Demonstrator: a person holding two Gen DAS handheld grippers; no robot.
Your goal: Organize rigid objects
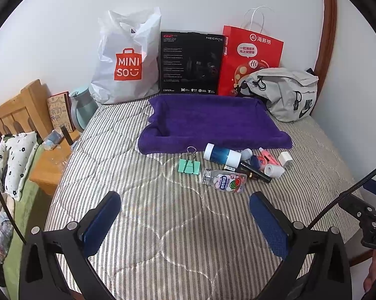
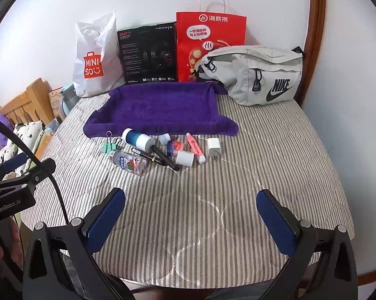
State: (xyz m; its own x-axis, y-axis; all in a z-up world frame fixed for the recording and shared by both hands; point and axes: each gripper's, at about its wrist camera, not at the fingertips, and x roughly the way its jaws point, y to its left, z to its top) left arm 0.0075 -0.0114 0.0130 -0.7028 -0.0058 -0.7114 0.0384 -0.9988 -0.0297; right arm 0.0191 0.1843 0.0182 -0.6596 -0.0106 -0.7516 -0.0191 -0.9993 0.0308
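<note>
Both grippers hover low over the near end of the striped bed cover (image 2: pixel 188 212), the left gripper (image 1: pixel 185 208) and the right gripper (image 2: pixel 191 206) each with blue-padded fingers spread wide and nothing between them. The right wrist view alone catches the left gripper's black body, labelled GenRobot.AI, at its left edge; the left wrist view alone shows a wooden nightstand (image 1: pixel 50 167) and a floral pillow (image 1: pixel 15 162) beside the bed. Open cover lies between the fingers and the cluster of small things mid-bed: a clear candy bottle (image 2: pixel 131 162) lying on its side, a green binder clip (image 1: pixel 189 166), a black pen (image 2: pixel 148 155), a blue-and-white bottle (image 2: pixel 138 138), a small Vaseline jar (image 2: pixel 174 147), a pink highlighter (image 2: pixel 195 147) and a white charger plug (image 2: pixel 213 146). Several of them touch or overlap, so their outlines are hard to separate. Just behind them a purple towel (image 2: pixel 158 110) is spread flat. Along the wall stand a Miniso bag (image 1: pixel 124 60), a black Hecate box (image 1: pixel 191 62), a red paper bag (image 2: pixel 210 42) and a grey Nike bag (image 2: pixel 258 75). The cover's right half lies bare.
</note>
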